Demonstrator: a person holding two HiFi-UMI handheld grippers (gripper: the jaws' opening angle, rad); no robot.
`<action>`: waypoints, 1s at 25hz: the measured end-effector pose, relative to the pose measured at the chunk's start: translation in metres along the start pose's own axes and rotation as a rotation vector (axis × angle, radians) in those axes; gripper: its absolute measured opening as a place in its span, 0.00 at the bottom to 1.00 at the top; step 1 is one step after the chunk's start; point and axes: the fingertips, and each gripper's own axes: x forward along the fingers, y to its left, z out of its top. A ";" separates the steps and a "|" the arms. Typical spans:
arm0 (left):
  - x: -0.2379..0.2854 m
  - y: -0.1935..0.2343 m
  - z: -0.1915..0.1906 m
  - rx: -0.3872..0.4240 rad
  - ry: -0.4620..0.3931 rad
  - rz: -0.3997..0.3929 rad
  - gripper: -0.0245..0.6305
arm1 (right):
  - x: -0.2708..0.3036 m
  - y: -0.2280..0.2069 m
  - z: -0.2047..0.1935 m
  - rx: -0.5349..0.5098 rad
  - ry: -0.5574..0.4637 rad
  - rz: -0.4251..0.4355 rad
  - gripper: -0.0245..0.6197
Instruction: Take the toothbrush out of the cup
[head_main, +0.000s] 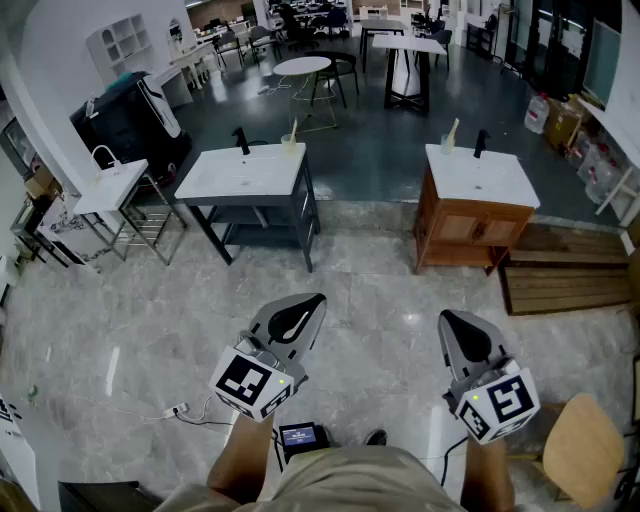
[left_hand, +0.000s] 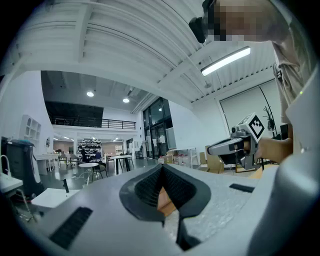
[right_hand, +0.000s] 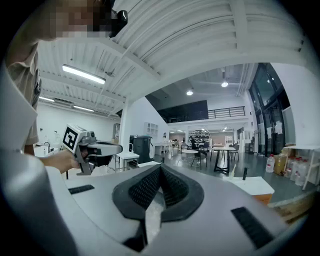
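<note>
Two pale cups, each with a toothbrush, stand far ahead on washbasins: one cup (head_main: 290, 141) on the dark-framed basin (head_main: 245, 175), the other cup (head_main: 449, 139) on the wooden vanity (head_main: 470, 215). The right gripper view shows a toothbrush cup (right_hand: 232, 171) beside a black tap (right_hand: 244, 173). My left gripper (head_main: 303, 308) and right gripper (head_main: 453, 325) are held low over the marble floor, well short of both basins. Both are shut with nothing between the jaws, as the left gripper (left_hand: 161, 172) and right gripper (right_hand: 160, 172) show in their own views.
A third white basin (head_main: 110, 185) on a metal frame stands at the left. A wooden platform (head_main: 565, 270) lies right of the vanity, and a wooden stool (head_main: 582, 450) is by my right side. A cable and a power strip (head_main: 178, 409) lie on the floor.
</note>
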 end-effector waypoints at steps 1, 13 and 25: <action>0.000 0.000 0.001 0.001 0.000 0.000 0.04 | 0.000 0.000 0.001 -0.003 0.000 0.000 0.04; 0.014 -0.012 0.002 0.021 0.000 0.019 0.05 | -0.009 -0.014 -0.005 -0.008 0.005 0.004 0.04; 0.044 -0.032 0.001 0.055 0.022 0.060 0.04 | -0.025 -0.051 -0.015 0.024 -0.017 0.036 0.04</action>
